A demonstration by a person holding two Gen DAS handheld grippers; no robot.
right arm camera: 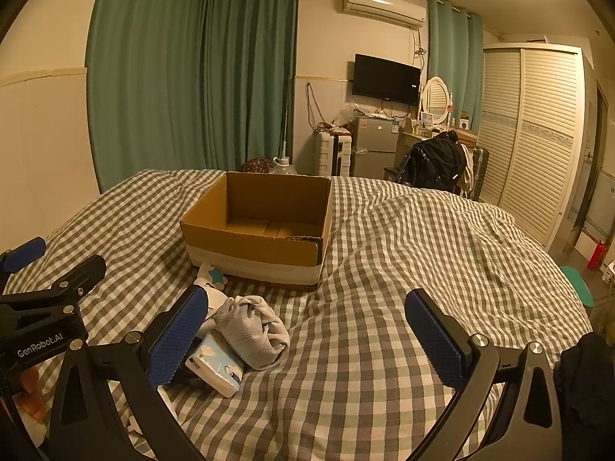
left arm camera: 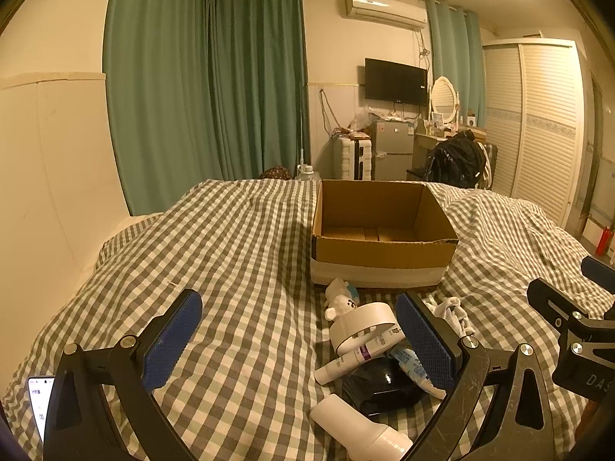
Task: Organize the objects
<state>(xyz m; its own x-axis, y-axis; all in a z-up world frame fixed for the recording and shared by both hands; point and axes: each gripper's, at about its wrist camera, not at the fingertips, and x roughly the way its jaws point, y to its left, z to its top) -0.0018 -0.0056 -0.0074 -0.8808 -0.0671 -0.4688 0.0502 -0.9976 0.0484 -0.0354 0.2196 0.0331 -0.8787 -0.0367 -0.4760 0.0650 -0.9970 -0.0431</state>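
Observation:
An open, empty cardboard box (left arm camera: pixel 384 246) stands on the checkered bed; it also shows in the right wrist view (right arm camera: pixel 253 246). In front of it lies a pile: a small white toy (left arm camera: pixel 340 299), a white round holder (left arm camera: pixel 361 324), a white-and-purple tube (left arm camera: pixel 355 359), a black pouch (left arm camera: pixel 380 386), a white bottle (left arm camera: pixel 357 428) and rolled grey socks (right arm camera: pixel 251 330) beside a tissue pack (right arm camera: pixel 215 365). My left gripper (left arm camera: pixel 300 340) is open and empty above the pile's left side. My right gripper (right arm camera: pixel 307 342) is open and empty, right of the socks.
A phone (left arm camera: pixel 38 399) lies at the left edge of the bed. The bed cover (right arm camera: pixel 423 269) is rumpled to the right of the box. Beyond the bed stand a fridge (left arm camera: pixel 392 150), a suitcase, a chair with dark clothes and a wardrobe (left arm camera: pixel 538 123).

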